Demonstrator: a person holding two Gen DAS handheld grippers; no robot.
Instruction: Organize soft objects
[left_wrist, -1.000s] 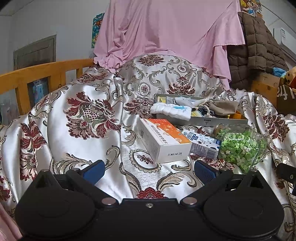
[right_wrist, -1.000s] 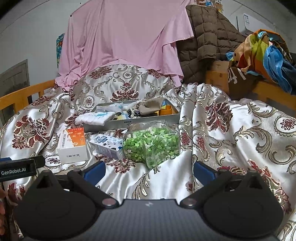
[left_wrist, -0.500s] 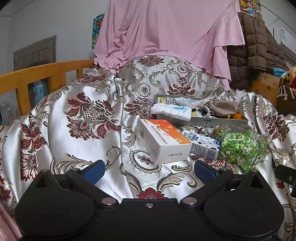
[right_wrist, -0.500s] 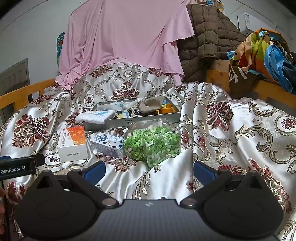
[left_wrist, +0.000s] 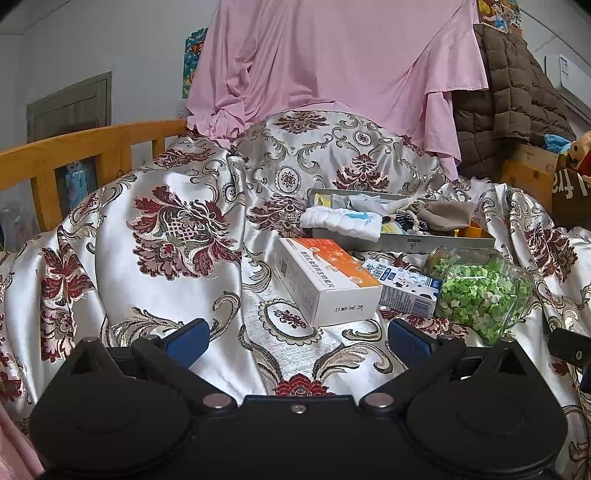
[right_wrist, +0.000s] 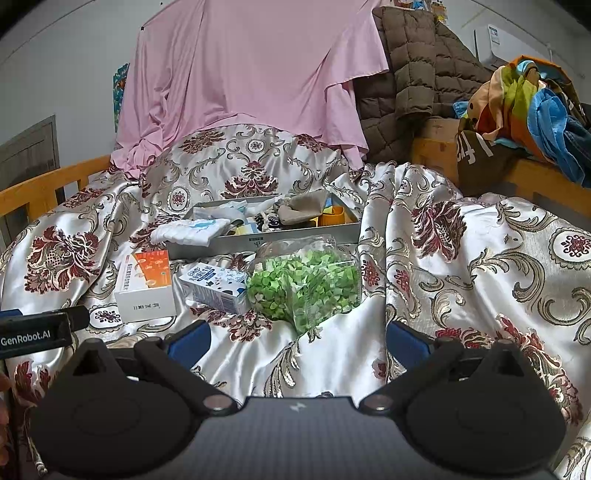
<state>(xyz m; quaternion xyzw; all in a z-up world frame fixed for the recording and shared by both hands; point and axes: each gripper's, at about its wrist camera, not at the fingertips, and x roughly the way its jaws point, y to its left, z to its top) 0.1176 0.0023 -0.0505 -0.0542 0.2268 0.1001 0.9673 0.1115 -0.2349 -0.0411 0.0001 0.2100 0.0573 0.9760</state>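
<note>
- Compared with one second ago, we see almost no change: the scene has shifted only a little in both wrist views, and no object has moved.
- Our left gripper (left_wrist: 297, 341) is spread wide and holds nothing; our right gripper (right_wrist: 298, 339) is spread wide too, also with nothing between the fingers.
- The white folded towel (left_wrist: 340, 222) lies over the left front corner of the grey tray (left_wrist: 402, 243), partly inside and partly hanging over the rim. Its long axis runs left to right, along the front wall of the tray.
- The towel is well ahead of both grippers, beyond the orange-and-white box (left_wrist: 325, 280) and the blue-and-white carton (left_wrist: 404, 288).
- In the right wrist view the towel (right_wrist: 190, 230) is ahead and to the left, behind the jar of green paper stars (right_wrist: 304, 286).
- A beige pouch (right_wrist: 306, 212) lies inside the tray.
- Everything rests on the floral satin cover (left_wrist: 166, 240).
</note>
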